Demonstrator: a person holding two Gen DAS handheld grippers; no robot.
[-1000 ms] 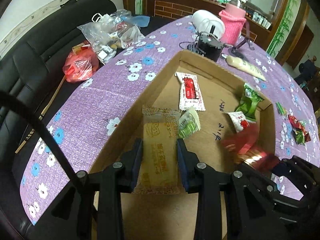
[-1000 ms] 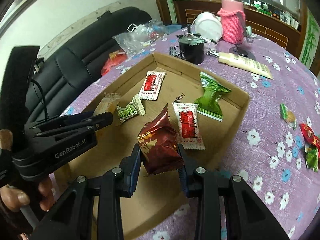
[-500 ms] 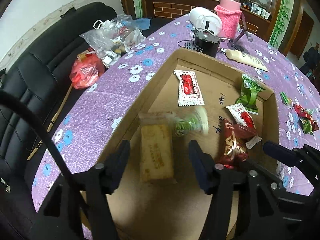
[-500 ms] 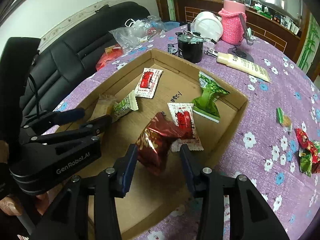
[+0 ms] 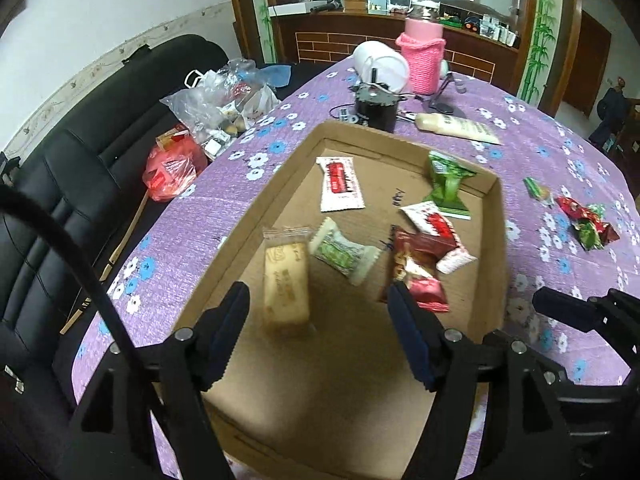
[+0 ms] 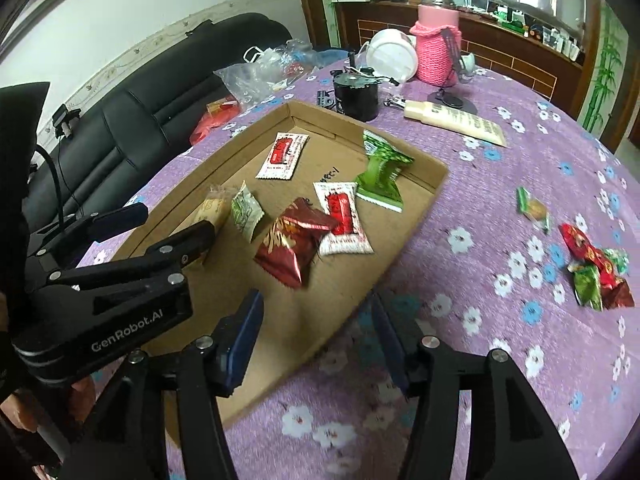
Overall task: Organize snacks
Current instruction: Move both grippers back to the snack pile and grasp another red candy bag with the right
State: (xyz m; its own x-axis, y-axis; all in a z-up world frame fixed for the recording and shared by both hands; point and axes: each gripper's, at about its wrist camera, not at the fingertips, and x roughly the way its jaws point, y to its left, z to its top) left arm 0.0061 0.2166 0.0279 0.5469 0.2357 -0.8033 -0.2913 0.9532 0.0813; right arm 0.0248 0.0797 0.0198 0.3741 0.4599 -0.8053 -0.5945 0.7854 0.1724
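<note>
A shallow cardboard tray (image 5: 256, 216) lies on the purple flowered tablecloth and holds several snacks. My left gripper (image 5: 317, 294) hangs over its near end, jaws opening. A tan biscuit packet (image 5: 286, 284) lies flat on the tray floor just ahead of them, untouched by the pads. My right gripper (image 6: 316, 300) hovers over the tray's near right rim (image 6: 404, 240), jaws also opening with nothing between them. The dark red snack bag (image 6: 294, 242) rests in the tray ahead of it, partly on a red-and-white sachet (image 6: 342, 216). A green-white candy (image 5: 344, 250) and a green packet (image 5: 448, 188) also lie inside.
Loose red and green snacks (image 6: 592, 268) and one small green packet (image 6: 532, 208) lie on the cloth right of the tray. Behind it stand a black can (image 5: 376, 108), a white tub (image 5: 382, 66), a pink knitted bottle (image 5: 424, 56) and a cream tube (image 5: 456, 126). Plastic bags (image 5: 224, 108) and a black sofa (image 5: 68, 176) are at the left.
Both grippers opened and drew back and up. The left let go of the biscuit packet and the right let go of the red snack bag. Both now lie in the tray.
</note>
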